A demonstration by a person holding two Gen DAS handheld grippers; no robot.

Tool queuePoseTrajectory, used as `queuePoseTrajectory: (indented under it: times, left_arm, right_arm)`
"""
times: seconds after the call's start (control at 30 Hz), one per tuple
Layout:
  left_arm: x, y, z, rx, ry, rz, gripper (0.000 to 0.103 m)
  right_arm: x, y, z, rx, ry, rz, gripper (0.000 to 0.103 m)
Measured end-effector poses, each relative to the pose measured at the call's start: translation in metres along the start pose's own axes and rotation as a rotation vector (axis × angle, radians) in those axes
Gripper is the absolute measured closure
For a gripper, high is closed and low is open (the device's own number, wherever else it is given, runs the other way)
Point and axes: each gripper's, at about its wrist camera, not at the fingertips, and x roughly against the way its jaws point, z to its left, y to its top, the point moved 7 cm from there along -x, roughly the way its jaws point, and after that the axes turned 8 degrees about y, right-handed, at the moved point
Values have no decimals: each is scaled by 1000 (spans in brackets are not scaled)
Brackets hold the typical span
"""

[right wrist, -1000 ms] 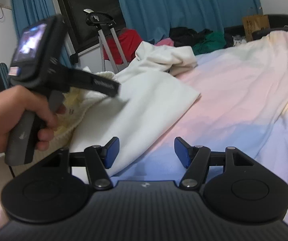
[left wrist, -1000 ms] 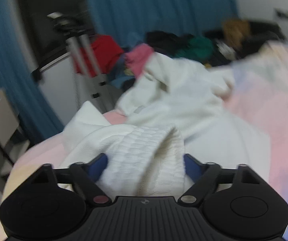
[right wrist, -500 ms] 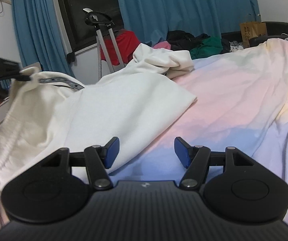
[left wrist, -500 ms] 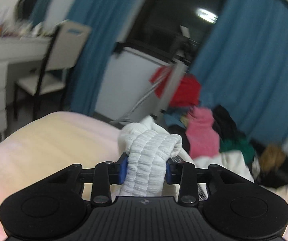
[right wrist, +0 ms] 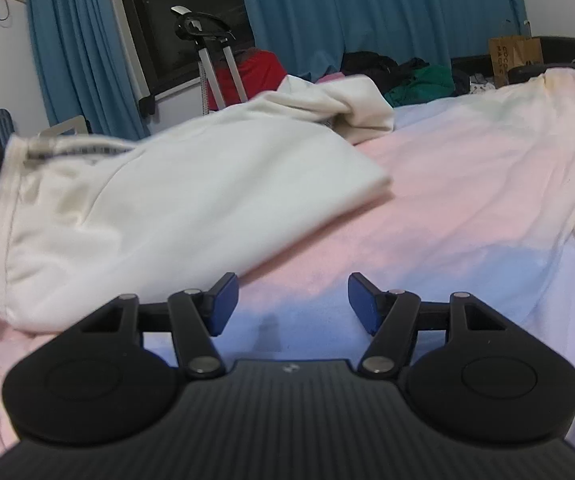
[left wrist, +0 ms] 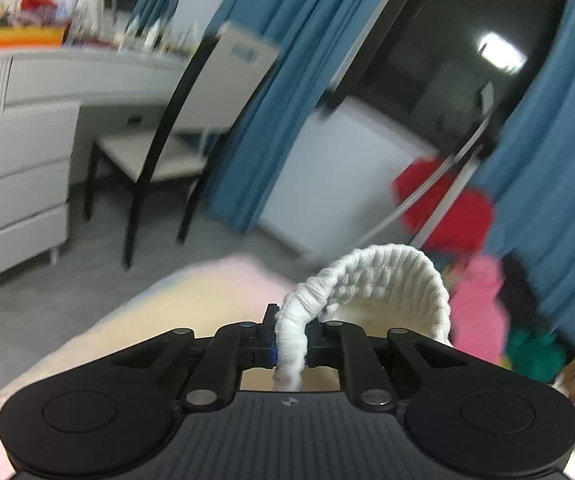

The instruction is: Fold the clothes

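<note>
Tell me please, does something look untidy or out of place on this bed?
Yes. The white garment lies bunched, not flat, its far end twisted into a knot-like lump on the pastel bedsheet. The left tool pinches its ribbed hem. More clothes lie heaped beyond the bed.

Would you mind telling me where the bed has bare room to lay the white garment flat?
Free: the pastel pink-and-blue bedspread right of the white garment, up to the open right hand-held gripper. Crowded: the far edge, where the pile of dark and green clothes lies.
</note>
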Motion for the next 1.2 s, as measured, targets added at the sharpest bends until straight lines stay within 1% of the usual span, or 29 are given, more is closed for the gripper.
queuePoseTrajectory:
  times: [0.07, 0.1, 0.17, 0.2, 0.23, 0.27, 0.3, 0.33, 0.37, 0.4, 0.43, 0.53, 0.57, 0.67, 0.77, 0.8, 0.87, 0.93, 0.97, 1.03, 1.07, 1.1, 1.13, 1.17, 1.2]
  left_arm:
    - [-28, -16, 9, -2, 26, 78, 90]
    - [-37, -22, 13, 7, 29, 98, 90]
    - [-36, -30, 20, 30, 5, 100, 89]
    - [-32, -33, 23, 38, -11, 100, 85]
    - [-27, -35, 26, 46, -26, 99, 73]
    - [-16, -36, 30, 52, -18, 107, 64]
    - [-6, -37, 34, 57, -9, 114, 49]
    - [5, -39, 38, 63, 0, 122, 37]
    - [16, -40, 42, 69, 9, 129, 33]
    - [28, -45, 44, 76, 26, 142, 25]
    - [40, -49, 46, 84, 44, 155, 20]
    - [85, -73, 52, 93, 68, 222, 20]
    - [101, -80, 49, 105, 45, 247, 20]
    - [135, -119, 41, 189, -27, 330, 17]
    - [155, -166, 29, 267, -57, 434, 17]
    - [157, -184, 26, 306, -54, 483, 17]
    - [158, -214, 16, 397, -81, 571, 17]
    - [153, -231, 4, 411, -127, 583, 17]
    - [147, -237, 0, 410, -132, 582, 17]
    - [135, -245, 2, 429, -138, 553, 22]
    - [129, -245, 5, 450, -135, 524, 24]
    - [125, -245, 9, 469, -135, 490, 32]
    - [120, -243, 12, 475, -113, 467, 47]
    - [116, -241, 16, 482, -91, 444, 52]
    - [116, -240, 19, 499, -90, 429, 60]
  right_arm:
    - [-5, -2, -3, -14, 5, 9, 39]
    - [-7, -2, -4, -18, 6, 11, 39]
    - [-10, -3, -7, -25, 7, 12, 39]
    - [-12, -3, -7, -31, 7, 15, 39]
    - [-13, -3, -7, -36, 9, 17, 39]
    - [-13, -3, -7, -39, 12, 15, 39]
    - [-12, -2, -7, -39, 14, 11, 39]
    - [-11, -1, -6, -39, 16, 7, 39]
    - [-10, 0, -5, -41, 20, 2, 39]
    - [-8, 2, -4, -43, 24, -3, 39]
    - [-6, 3, -3, -46, 29, -9, 39]
    - [5, 9, 1, -52, 45, -33, 39]
    - [9, 11, 2, -51, 48, -42, 39]
    - [24, 16, 4, -46, 51, -65, 39]
    - [37, 17, 5, -42, 48, -82, 39]
    - [40, 16, 4, -41, 45, -82, 39]
    - [44, 14, 4, -42, 42, -78, 39]
    - [46, 12, 2, -51, 44, -74, 39]
    - [48, 11, 1, -62, 53, -73, 39]
    - [51, 10, -2, -86, 70, -72, 39]
    - [53, 10, -3, -100, 80, -72, 39]
    - [54, 11, -5, -121, 91, -75, 39]
    - [55, 11, -8, -147, 103, -77, 39]
    - [56, 11, -10, -175, 115, -80, 39]
    - [56, 12, -12, -206, 128, -83, 39]
